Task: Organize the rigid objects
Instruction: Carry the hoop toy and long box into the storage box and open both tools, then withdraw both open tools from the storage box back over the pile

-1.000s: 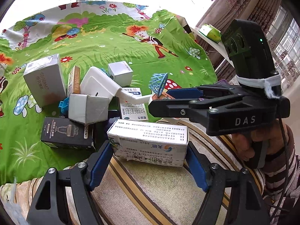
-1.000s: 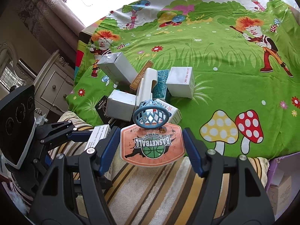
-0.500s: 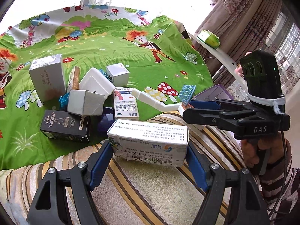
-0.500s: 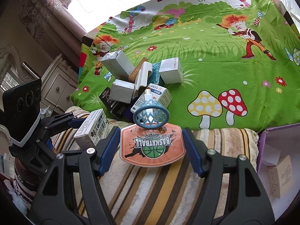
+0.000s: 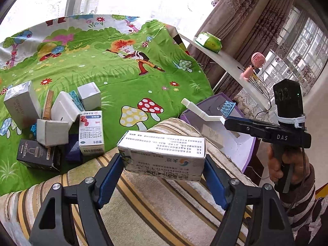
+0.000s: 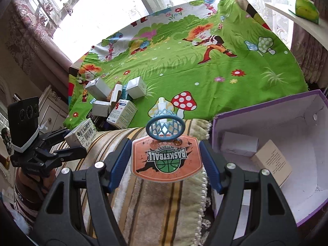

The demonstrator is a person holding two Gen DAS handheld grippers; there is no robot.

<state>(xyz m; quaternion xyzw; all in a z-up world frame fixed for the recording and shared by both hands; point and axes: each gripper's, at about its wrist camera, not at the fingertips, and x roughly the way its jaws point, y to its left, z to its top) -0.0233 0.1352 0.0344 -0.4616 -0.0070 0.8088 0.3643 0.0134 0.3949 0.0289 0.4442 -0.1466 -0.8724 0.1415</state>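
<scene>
My left gripper [image 5: 164,168] is shut on a white medicine box [image 5: 164,155] and holds it above the striped cushion. My right gripper [image 6: 166,160] is shut on a toy basketball hoop [image 6: 166,157] with an orange backboard and blue net; in the left wrist view the right gripper [image 5: 227,121] holds the hoop [image 5: 205,113] over the purple box [image 5: 235,143]. The purple box [image 6: 287,110], white inside, holds two small cartons and sits right of my right gripper. The left gripper [image 6: 78,143] with its box [image 6: 82,133] shows at the left of the right wrist view.
A pile of several small boxes [image 5: 55,121] lies on the green cartoon bedsheet [image 5: 123,71]; it also shows in the right wrist view [image 6: 116,100]. A striped cushion [image 5: 153,215] lies under both grippers. A white shelf [image 5: 225,61] with a green pack and pink fan stands at the right.
Both grippers have pulled back and to the right from the pile with their loads. The right gripper has carried the hoop from over the pile to the purple box.
</scene>
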